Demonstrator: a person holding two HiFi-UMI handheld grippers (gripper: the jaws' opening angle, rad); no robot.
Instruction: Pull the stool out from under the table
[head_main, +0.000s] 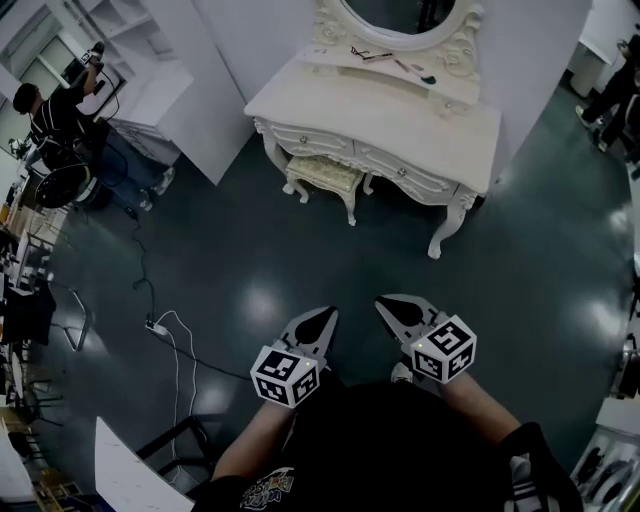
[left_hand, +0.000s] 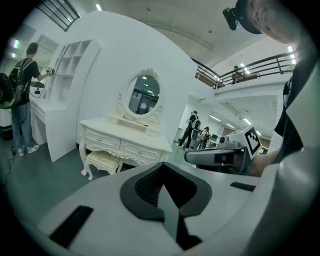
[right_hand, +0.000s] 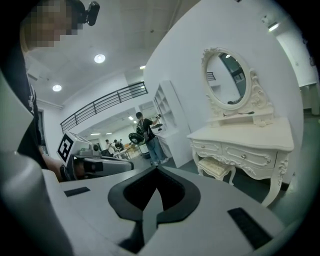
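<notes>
Dark glossy floor (head_main: 300, 270), open hall. Cream cushioned stool with carved legs (head_main: 322, 176) sits tucked under the white ornate dressing table (head_main: 420, 125), upper centre. Left gripper (head_main: 322, 318) and right gripper (head_main: 392, 306) at lower centre, well apart from it; both jaws closed, empty. Nothing done yet: approach, grasp and pull remain.

The dark glossy floor (head_main: 300, 280) bears a white dressing table (head_main: 400, 118), a stool (head_main: 323, 173) tucked partly under it, and a cable (head_main: 178, 345).

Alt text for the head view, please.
Seen from above, a white dressing table with an oval mirror stands across a dark floor, a cushioned stool tucked partly under it. Near the bottom, the left gripper and right gripper, both shut and empty, point towards it.
</notes>
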